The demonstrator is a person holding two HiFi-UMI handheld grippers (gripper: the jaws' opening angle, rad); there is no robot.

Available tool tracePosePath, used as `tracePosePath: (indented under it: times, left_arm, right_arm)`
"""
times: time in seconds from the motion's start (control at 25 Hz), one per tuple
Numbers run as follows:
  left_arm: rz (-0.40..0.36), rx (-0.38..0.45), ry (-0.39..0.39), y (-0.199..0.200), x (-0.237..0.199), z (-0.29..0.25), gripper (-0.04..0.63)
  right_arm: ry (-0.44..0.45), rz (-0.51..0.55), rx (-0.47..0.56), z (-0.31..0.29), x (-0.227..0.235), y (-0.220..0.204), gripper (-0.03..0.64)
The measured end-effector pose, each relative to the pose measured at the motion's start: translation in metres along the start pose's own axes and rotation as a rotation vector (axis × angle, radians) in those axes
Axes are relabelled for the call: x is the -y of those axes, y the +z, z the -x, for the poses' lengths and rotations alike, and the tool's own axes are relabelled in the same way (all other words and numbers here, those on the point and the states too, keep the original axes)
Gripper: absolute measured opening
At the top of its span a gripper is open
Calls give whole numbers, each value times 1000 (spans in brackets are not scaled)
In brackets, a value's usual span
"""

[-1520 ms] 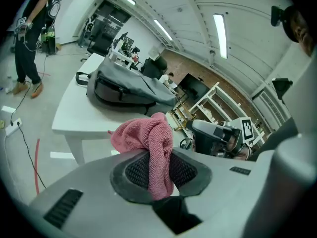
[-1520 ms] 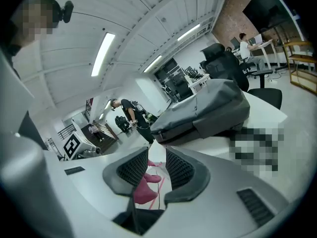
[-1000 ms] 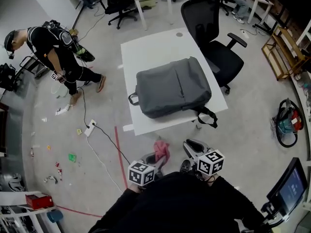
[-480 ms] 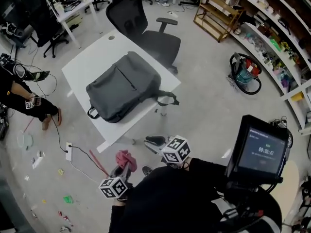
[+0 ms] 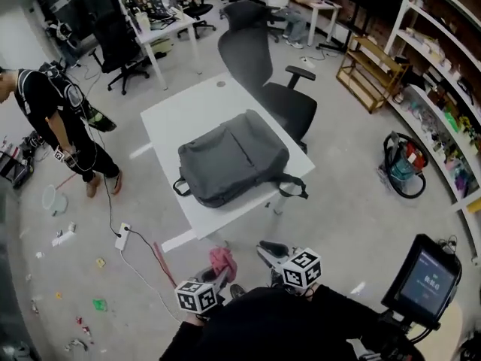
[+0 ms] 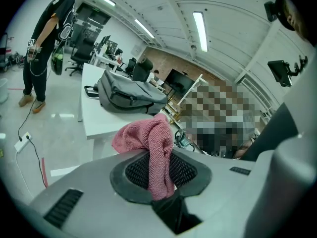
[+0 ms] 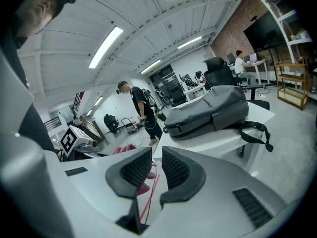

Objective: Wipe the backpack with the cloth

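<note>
**Left gripper** (image 5: 215,275). Its jaws are clamped on the cloth (image 5: 222,260). In the left gripper view, the gripper (image 6: 159,168) pinches a fold of the pink cloth (image 6: 148,139) between its ribbed pads (image 6: 136,170). The rest of the cloth bunches above the jaws and droops to their left.

**Right gripper** (image 5: 270,250). It is just beside the left gripper, on its right. In the right gripper view, the gripper (image 7: 156,166) has its jaws a narrow gap apart, and they have just been closing a little. Nothing lies between them, and the floor shows through the gap. The cloth (image 7: 126,148) shows past the left jaw, apart from it.

**Backpack** (image 5: 233,158). It is grey and lies flat on the white table (image 5: 174,115), ahead of both grippers and well apart from them. Neither gripper touches it, nor does the cloth.
- A black strap (image 5: 294,188) hangs over the table edge nearest the right gripper.
- A handle loop (image 5: 180,188) sits at the corner towards the left gripper.
- In the left gripper view the backpack (image 6: 126,94) lies beyond the cloth, up and to the left of the jaws.
- In the right gripper view the backpack (image 7: 210,108) lies ahead and to the right of the jaws.

**Surroundings**
- A black chair (image 5: 264,62) stands beyond the table, farther from the grippers than the backpack.
- A person (image 5: 54,104) stands well to the left of the left gripper.
- A power strip (image 5: 120,237) lies on the floor to that gripper's left.
- A monitor (image 5: 425,284) stands to the right of the right gripper.
- A vacuum (image 5: 402,164) sits ahead of the right gripper and to its right.
</note>
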State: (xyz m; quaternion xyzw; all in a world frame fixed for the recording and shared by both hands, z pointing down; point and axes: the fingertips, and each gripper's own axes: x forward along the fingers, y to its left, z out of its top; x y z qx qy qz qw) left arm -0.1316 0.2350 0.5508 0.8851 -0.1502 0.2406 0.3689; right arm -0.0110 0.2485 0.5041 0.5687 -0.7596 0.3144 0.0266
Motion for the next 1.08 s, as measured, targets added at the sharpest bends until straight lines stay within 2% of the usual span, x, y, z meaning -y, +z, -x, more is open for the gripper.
tracePosePath:
  times: [0.36, 0.76, 1.08]
  left_arm:
    - [-7, 57, 24, 5, -7, 10, 86]
    - [-18, 129, 99, 14, -18, 24, 86]
    - [4, 130, 89, 1, -28, 35, 86]
  right_arm:
    - [-1, 61, 14, -3, -7, 5, 55]
    - [46, 109, -19, -25, -10, 11, 52]
    - [62, 115, -41, -34, -27, -5, 51]
